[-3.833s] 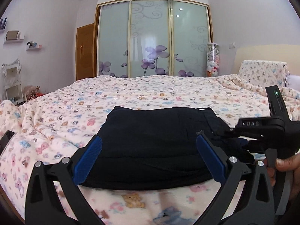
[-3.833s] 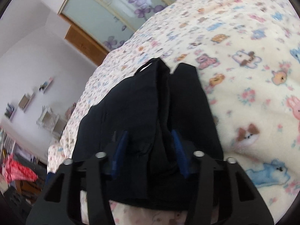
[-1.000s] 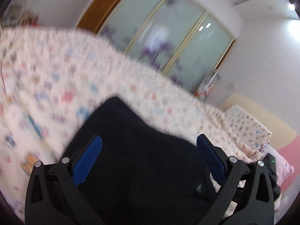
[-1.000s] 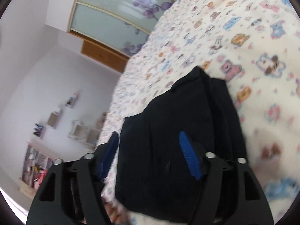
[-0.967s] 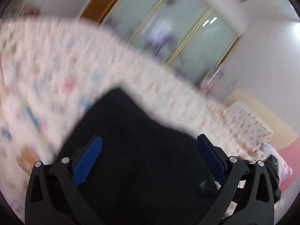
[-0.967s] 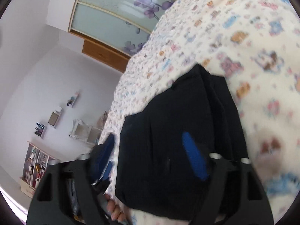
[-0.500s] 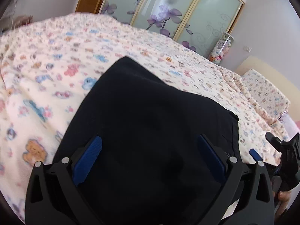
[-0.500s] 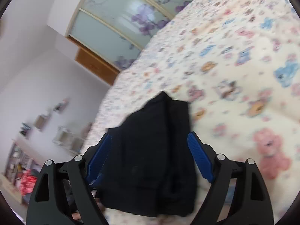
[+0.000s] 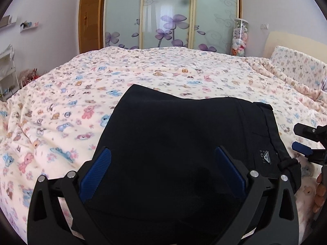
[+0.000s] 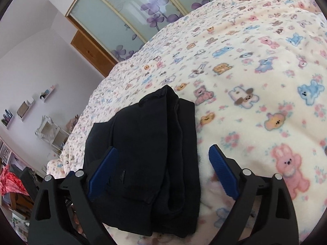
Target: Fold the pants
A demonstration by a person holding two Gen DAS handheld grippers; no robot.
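Left hand-held gripper (image 9: 162,171) and right hand-held gripper (image 10: 162,175): both spread, gripping nothing. The folded black fabric pants (image 9: 184,143) lie on the bear-print fleece bed (image 9: 143,77). Looks finished; lift clear without snagging the waistband edge.

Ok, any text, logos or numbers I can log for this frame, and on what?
Small pale triangular logo with a few characters beside it, on the folded black pants: too small and blurred to read.
The same mark on the pants in the right wrist view: unreadable.
Nothing else carries legible text.
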